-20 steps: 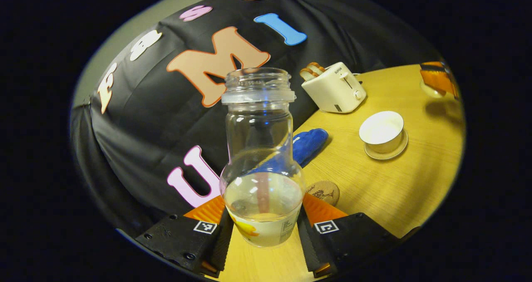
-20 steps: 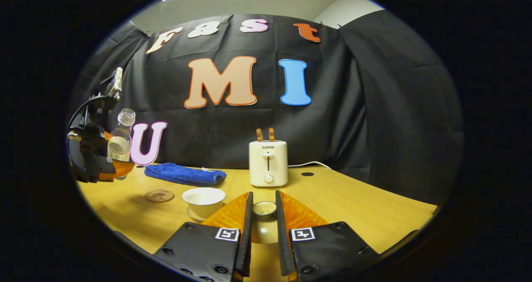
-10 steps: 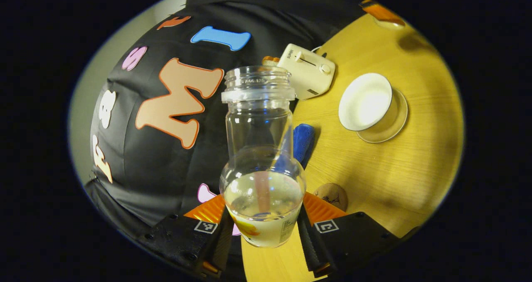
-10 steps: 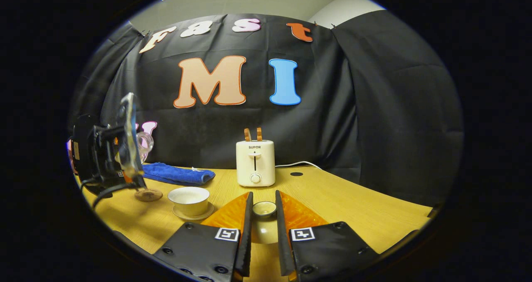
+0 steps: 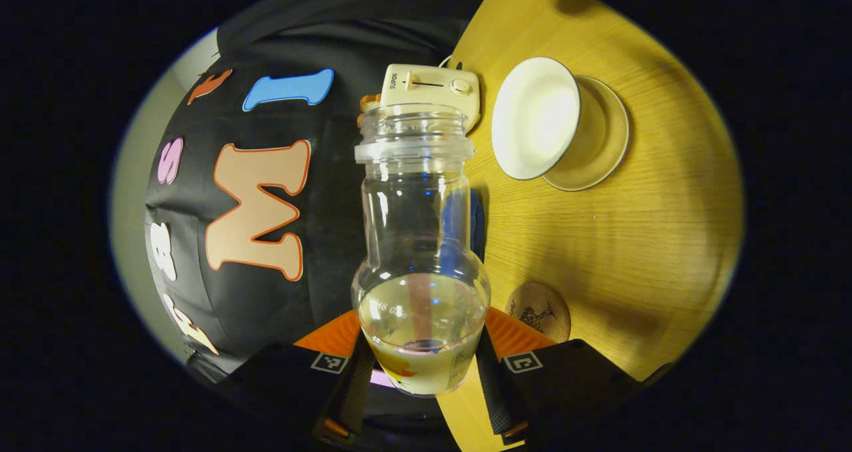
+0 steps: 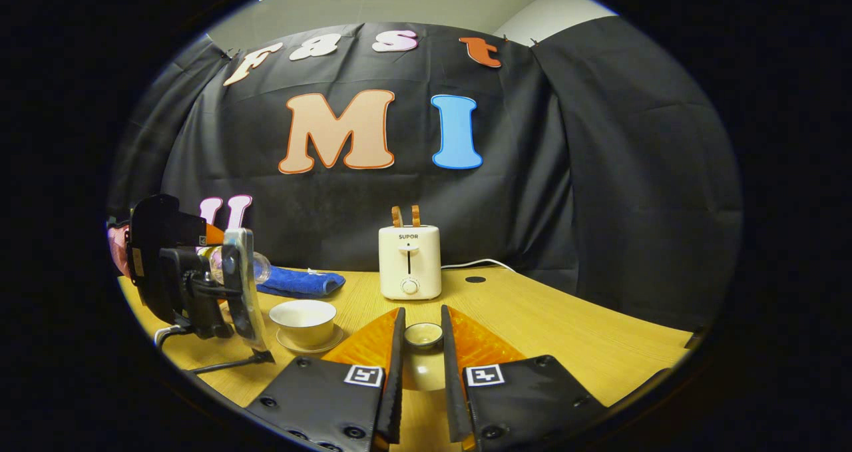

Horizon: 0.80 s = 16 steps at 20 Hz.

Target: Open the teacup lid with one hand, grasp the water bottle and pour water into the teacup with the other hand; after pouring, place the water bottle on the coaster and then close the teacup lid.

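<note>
Bare table [image 5: 632,239] around teacup [image 5: 536,116], toaster [image 5: 432,89] seemingly close behind

Clear bottle [image 5: 419,252] tipped sideways; teacup [image 5: 536,127] open; coaster [image 5: 537,309] bare.

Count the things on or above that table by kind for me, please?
Clear glass water bottle: 1
White teacup on saucer: 1
White teacup lid: 1
Round cork coaster: 1
Cream toaster: 1
Folded blue towel: 1
Total: 6
</note>
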Tool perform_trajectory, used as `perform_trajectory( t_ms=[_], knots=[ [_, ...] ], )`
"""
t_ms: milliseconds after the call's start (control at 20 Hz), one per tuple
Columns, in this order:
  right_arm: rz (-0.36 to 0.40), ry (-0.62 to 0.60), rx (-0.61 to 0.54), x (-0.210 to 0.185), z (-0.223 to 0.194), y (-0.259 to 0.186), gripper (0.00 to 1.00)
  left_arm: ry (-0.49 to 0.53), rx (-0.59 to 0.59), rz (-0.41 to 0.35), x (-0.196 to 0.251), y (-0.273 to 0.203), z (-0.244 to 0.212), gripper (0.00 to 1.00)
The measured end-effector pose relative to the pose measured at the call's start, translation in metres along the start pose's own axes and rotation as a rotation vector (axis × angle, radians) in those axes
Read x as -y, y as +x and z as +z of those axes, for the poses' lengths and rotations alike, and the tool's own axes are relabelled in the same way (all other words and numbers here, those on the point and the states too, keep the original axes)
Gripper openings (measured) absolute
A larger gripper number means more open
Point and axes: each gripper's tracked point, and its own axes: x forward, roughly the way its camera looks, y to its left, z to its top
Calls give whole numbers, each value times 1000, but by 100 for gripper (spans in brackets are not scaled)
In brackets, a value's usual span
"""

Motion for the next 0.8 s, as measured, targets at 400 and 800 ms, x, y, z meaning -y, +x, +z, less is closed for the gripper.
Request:
perform_trajectory(
  t_ms=[400, 800],
  knots=[
    [0, 0, 0, 0, 0, 0, 31, 191, -17, 21, -5, 1, -8, 69],
    [0, 0, -1, 0, 0, -1, 31, 306, -4, 21, -6, 2, -3, 69]
  ],
)
